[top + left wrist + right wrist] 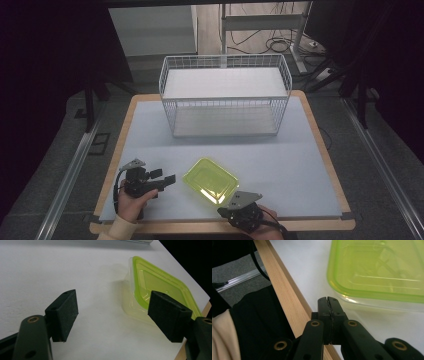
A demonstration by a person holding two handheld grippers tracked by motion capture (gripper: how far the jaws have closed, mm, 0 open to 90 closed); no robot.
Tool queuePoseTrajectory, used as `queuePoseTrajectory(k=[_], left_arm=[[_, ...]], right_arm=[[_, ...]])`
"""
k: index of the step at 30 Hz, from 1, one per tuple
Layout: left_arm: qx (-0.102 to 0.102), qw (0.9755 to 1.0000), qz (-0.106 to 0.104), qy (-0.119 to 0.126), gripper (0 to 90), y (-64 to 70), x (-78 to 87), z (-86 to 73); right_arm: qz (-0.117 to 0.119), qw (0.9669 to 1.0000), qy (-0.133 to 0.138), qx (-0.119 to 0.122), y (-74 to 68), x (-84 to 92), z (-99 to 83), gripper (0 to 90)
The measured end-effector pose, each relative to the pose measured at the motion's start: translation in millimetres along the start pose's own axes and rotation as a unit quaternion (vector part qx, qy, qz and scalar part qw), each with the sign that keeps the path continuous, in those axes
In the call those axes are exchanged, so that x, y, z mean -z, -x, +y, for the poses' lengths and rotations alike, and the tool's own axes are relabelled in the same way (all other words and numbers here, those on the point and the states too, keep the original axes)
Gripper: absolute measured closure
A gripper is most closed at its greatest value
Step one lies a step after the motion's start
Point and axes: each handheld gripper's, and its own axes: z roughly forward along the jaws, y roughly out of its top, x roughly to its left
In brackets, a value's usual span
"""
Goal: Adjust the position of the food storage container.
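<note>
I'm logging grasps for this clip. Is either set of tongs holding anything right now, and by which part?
Nothing is held. The left tongs stand open beside the green-lidded container; the right tongs are shut on nothing, just short of it.

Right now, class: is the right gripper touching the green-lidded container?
Apart. In the right gripper view, the right gripper has its jaws shut together, and a strip of bare white table shows between them and the green-lidded container.

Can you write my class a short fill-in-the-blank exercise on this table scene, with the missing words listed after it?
1. The lid of the container is coloured ____.
2. The fingers of the left gripper stand ____, with nothing between them.
3. The fingers of the right gripper are pressed ____.
4. At the far side of the table stands a white wire ____, which has nothing in it.

Missing words: green; open; shut; basket
</note>
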Motion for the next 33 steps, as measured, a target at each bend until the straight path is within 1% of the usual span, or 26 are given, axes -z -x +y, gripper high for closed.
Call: queuePoseTrajectory(k=[3, 6, 9, 13, 15, 18, 21, 25, 28, 30, 31, 33], left_arm=[[0.002, 1.0, -0.001, -0.001, 23.6, -0.3, -0.8, -0.3], [0.001, 1.0, -0.002, -0.002, 23.6, -0.1, -1.0, -0.3], [0.0, 1.0, -0.002, 0.0, 23.6, 0.4, -0.9, -0.4], [-0.001, 1.0, -0.002, -0.001, 23.6, 0.0, -1.6, -0.4], [-0.001, 1.0, -0.002, -0.002, 23.6, 0.1, -1.9, -0.6], [-0.001, 1.0, -0.003, -0.001, 23.6, 0.5, -1.5, -0.7], [-0.001, 1.0, -0.001, 0.0, 23.6, 0.6, -0.5, -0.6], [-0.002, 1.0, -0.001, -0.001, 23.6, 0.2, -1.2, -0.8], [-0.001, 1.0, -0.002, -0.002, 23.6, 0.4, -2.0, -1.4], [0.0, 1.0, -0.002, -0.003, 23.6, 0.9, -2.1, -1.5], [0.0, 1.0, -0.002, -0.002, 23.6, 1.1, -2.1, -1.6], [-0.001, 1.0, -0.003, -0.003, 23.6, 1.5, -2.1, -1.5]], right_arm=[[-0.007, 1.0, 0.003, 0.003, -4.4, -6.4, -0.7, 90.0], [-0.016, 0.9998, 0.001, 0.012, -9.2, -15.7, -2.0, 90.0], [-0.027, 0.9995, 0.006, 0.011, -8.5, -18.7, -1.5, 90.0], [-0.036, 0.9992, 0.016, 0.01, -5.9, -20.1, -0.6, 90.0], [-0.038, 0.9991, 0.015, 0.011, -6.1, -21.1, -0.7, 90.0], [-0.042, 0.9989, 0.014, 0.015, -5.8, -20.9, -1.7, 90.0], [-0.046, 0.9988, 0.013, 0.011, -4.1, -18.7, -3.0, 90.0], [-0.057, 0.9983, 0.014, 0.0, 1.4, -13.4, -6.8, 90.0], [-0.061, 0.998, 0.015, -0.003, 4.3, -11.0, -8.0, 90.0], [-0.063, 0.9978, 0.017, -0.009, 8.3, -8.0, -9.6, 90.0], [-0.064, 0.9976, 0.018, -0.017, 11.6, -5.5, -10.8, 90.0], [-0.065, 0.9975, 0.019, -0.021, 13.2, -3.9, -11.3, 90.0]])
